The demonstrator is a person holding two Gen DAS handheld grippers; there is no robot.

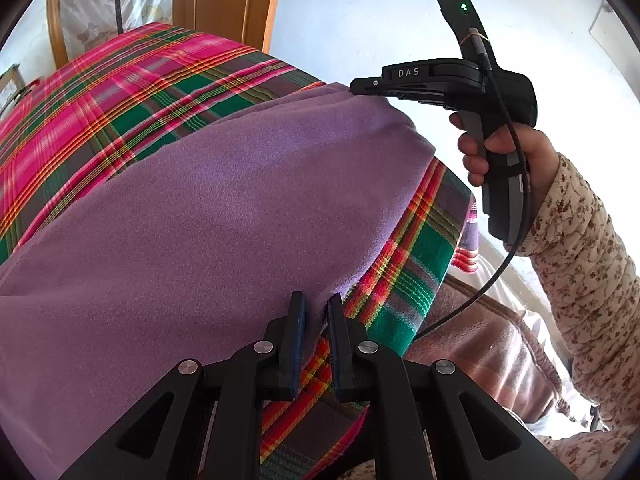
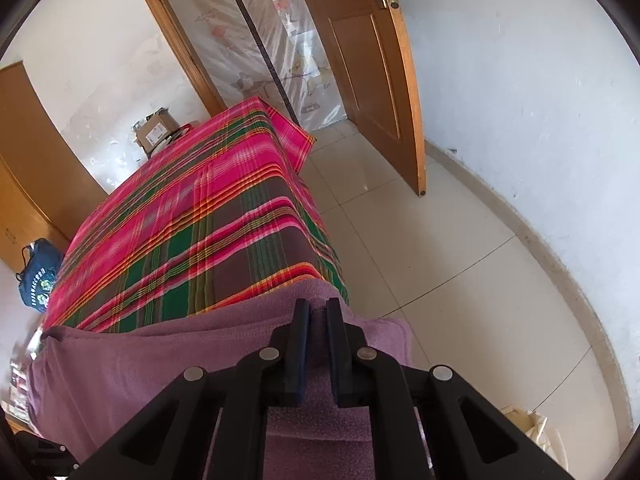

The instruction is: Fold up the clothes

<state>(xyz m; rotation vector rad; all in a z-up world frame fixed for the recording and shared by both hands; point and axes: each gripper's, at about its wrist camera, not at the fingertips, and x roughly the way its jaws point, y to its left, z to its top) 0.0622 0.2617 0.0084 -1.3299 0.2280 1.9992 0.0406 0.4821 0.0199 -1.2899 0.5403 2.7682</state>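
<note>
Pinching the soft purple fleece cloth at two edge spots, left gripper and right gripper both clamped on it, probably ready to lift and fold over the bright checked bed cover.

A purple fleece garment is lying spread flat across the plaid-covered bed — its corner hanging just over the bed's edge.

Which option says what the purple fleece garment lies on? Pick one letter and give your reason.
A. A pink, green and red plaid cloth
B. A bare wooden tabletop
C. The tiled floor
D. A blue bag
A: in both wrist views the purple fleece garment rests on the plaid cloth, with both grippers pinched on its edge.
</note>
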